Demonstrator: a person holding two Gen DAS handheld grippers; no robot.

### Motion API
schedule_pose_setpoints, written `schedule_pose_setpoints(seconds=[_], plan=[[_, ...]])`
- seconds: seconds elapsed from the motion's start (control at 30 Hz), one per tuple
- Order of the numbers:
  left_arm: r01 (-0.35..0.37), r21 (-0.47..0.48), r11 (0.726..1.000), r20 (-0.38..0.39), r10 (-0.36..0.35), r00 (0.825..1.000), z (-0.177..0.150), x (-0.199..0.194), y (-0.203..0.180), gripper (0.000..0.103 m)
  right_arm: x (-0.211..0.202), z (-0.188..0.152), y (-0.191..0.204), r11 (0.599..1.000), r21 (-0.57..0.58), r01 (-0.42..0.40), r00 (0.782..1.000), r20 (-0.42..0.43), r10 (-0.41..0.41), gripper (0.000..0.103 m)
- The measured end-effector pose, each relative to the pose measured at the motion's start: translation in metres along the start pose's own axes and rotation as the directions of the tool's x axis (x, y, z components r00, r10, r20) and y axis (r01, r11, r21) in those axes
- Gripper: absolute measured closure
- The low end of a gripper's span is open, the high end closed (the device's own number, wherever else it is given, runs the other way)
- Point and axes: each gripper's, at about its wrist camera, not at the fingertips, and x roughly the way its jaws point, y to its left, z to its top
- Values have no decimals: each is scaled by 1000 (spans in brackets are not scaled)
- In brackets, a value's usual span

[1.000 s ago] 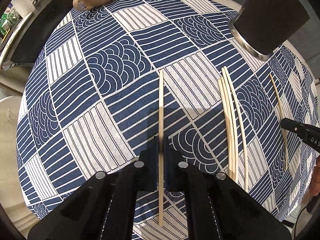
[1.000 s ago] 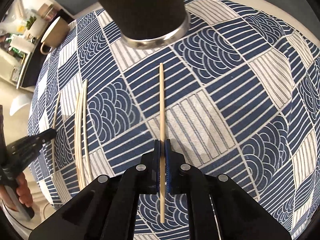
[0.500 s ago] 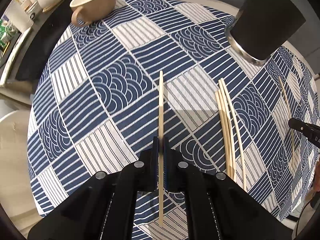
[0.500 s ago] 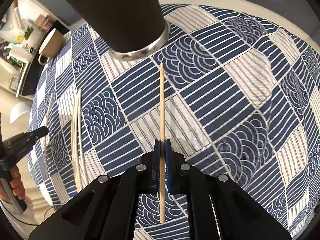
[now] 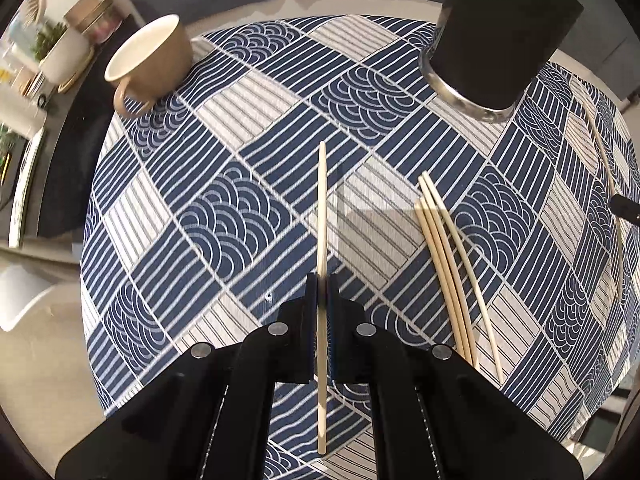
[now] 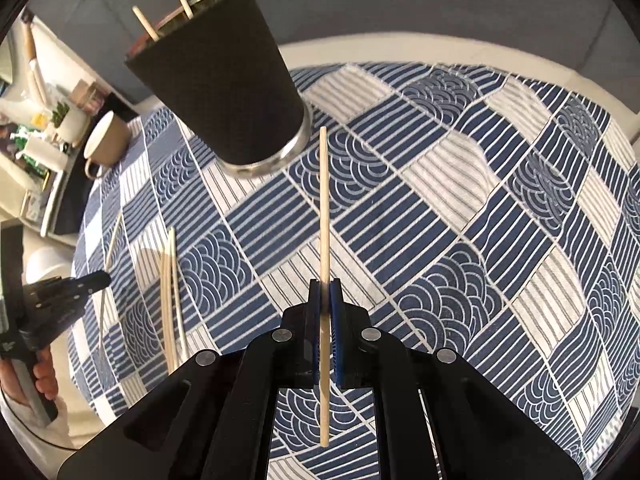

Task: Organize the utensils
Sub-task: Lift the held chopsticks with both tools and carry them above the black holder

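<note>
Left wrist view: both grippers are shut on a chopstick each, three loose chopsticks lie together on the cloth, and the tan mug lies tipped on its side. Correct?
Not quite. The tan mug stands upright on the tablecloth; the left wrist view shows it. The rest holds: the left gripper and right gripper each grip a chopstick, and three loose chopsticks lie together.

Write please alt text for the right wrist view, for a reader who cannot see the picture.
The right gripper is shut on a chopstick above a blue and white patterned tablecloth. Its tip is near the base of a dark cup that already holds chopsticks. At the left, three loose chopsticks lie on the cloth, near the left gripper.
</note>
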Motion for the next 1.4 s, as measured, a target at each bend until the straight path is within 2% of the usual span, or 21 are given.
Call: schedule_pose_setpoints(seconds=[0.33, 0.53, 0.67, 0.8, 0.97, 1.07, 1.3, 1.4], plan=[[-22, 79, 997, 54, 18, 998, 25, -17, 7, 98, -24, 6, 17, 999, 45, -15, 992, 127, 9, 98], [-37, 115, 993, 114, 23, 993, 42, -36, 8, 98, -44, 14, 36, 999, 16, -33, 977, 211, 28, 98], [-31, 103, 994, 154, 15, 988, 56, -52, 9, 98, -62, 27, 49, 999, -22, -36, 965, 259, 40, 98], [-29, 87, 996, 201, 11, 980, 68, -73, 6, 98, -83, 37, 59, 998, -52, -32, 944, 325, 47, 98], [-35, 83, 996, 252, 13, 968, 79, -94, -1, 98, -116, 51, 72, 994, -94, -54, 909, 408, 88, 98], [-29, 73, 997, 269, 8, 963, 85, -102, -2, 98, -129, 59, 81, 986, -157, -61, 888, 442, 125, 98], [-24, 37, 999, 303, 11, 953, 99, -115, -6, 98, -136, 75, 89, 963, -260, -75, 858, 476, 195, 98], [-50, 13, 999, 333, 43, 942, 103, -123, -9, 98, -135, 82, 87, 955, -279, -102, 848, 477, 230, 98]])
